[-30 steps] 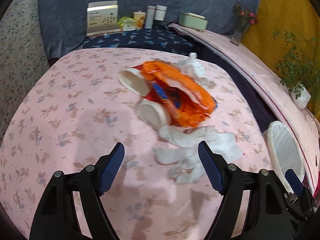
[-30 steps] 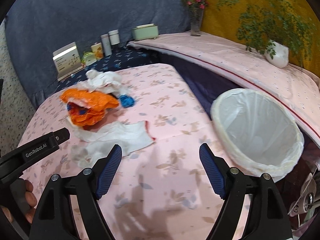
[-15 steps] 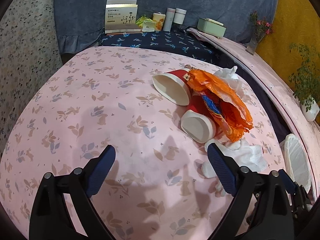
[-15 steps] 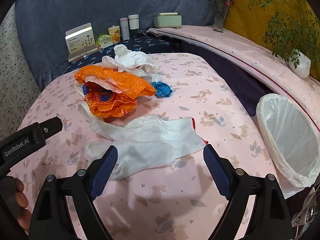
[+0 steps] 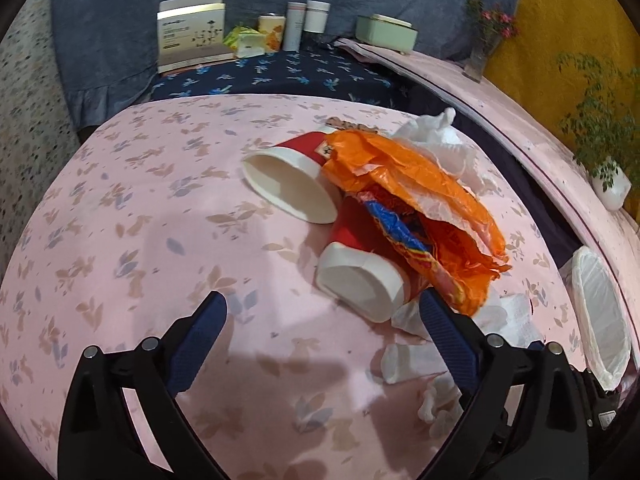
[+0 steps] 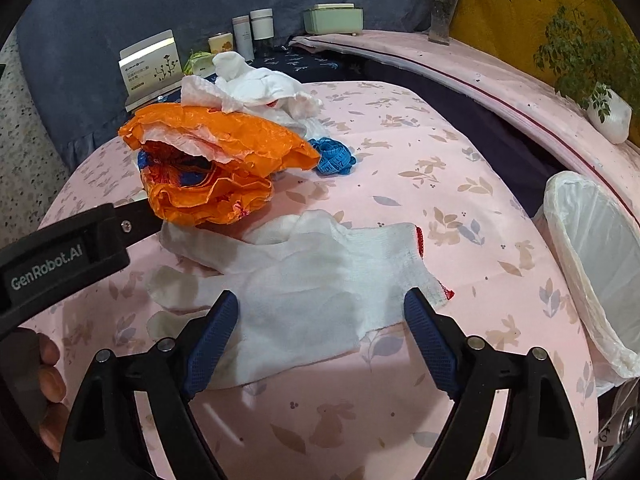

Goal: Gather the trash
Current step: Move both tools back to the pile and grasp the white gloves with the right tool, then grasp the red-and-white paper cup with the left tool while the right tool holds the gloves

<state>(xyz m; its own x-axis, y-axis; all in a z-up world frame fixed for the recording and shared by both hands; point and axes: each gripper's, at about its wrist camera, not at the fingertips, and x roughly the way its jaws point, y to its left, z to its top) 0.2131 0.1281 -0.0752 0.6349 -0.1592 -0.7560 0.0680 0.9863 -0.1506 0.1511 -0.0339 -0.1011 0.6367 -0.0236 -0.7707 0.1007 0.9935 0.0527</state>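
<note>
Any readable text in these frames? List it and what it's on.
"GenRobot.AI": side of the left claw.
White box at the back: printed lines, too small to read.
Red cup: small label, blurred.
Blue tape measure: markings unreadable.

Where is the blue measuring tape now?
In the right wrist view, the blue measuring tape lies on the pink cloth, just right of the orange bag.
</note>
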